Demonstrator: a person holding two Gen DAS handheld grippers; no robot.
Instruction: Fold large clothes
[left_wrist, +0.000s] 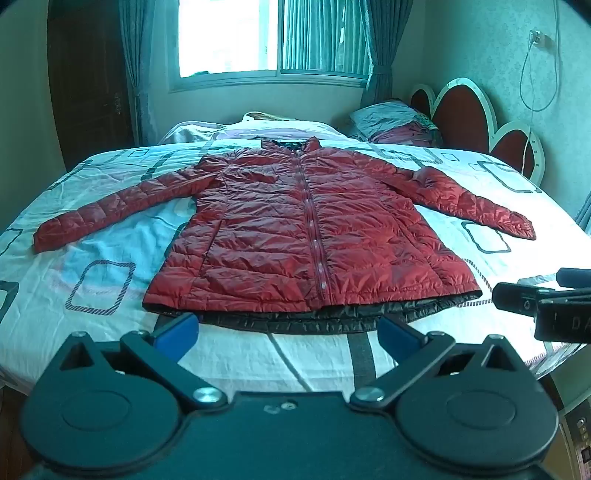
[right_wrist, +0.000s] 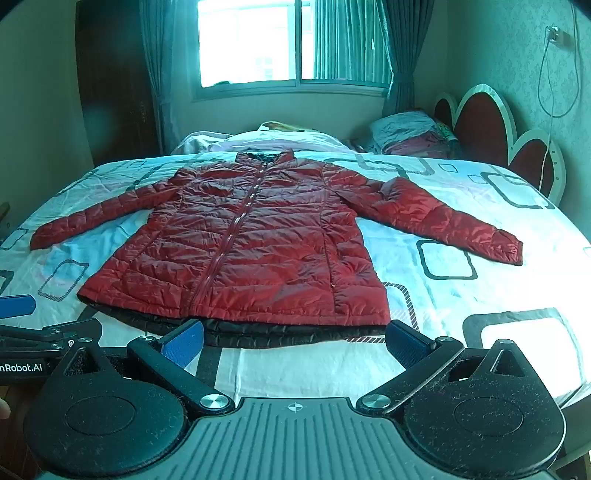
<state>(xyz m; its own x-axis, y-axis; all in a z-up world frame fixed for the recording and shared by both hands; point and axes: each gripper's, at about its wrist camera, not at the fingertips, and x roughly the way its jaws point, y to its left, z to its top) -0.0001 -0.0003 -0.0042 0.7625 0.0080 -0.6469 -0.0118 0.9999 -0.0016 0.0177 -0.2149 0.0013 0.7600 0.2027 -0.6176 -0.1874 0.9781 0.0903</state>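
A: Lying flat on the bed with the white sheet printed with dark rounded squares (left_wrist: 110, 332), the red quilted puffer jacket (left_wrist: 295, 236) is zipped, front up, collar toward the window (left_wrist: 229, 37), both sleeves spread outward. What is the gripper status?

B: Left gripper (left_wrist: 288, 332): blue-padded fingers (left_wrist: 177, 330) spread wide, holding nothing, positioned just short of the jacket's dark lower hem. Right gripper (right_wrist: 295, 341): same condition, fingers (right_wrist: 184, 341) fully apart, empty, near the hem's right half.

A: Contact with the fabric?

B: Cannot tell from either view; the fingertips appear just at the hem edge.

A: Surroundings?

B: A stack of folded bedding and pillows (left_wrist: 395, 122) sits at the far right corner, beside the red scalloped headboard with white trim (left_wrist: 480, 122). A pale folded blanket (left_wrist: 258, 127) lies beyond the collar. Teal curtains (left_wrist: 376, 48) flank the window. A thin cable (left_wrist: 532, 85) hangs from a wall socket above the headboard.

A: Obstructions?

B: The right gripper's black body intrudes at the right margin of the left wrist view, over the bed edge, apart from the jacket.
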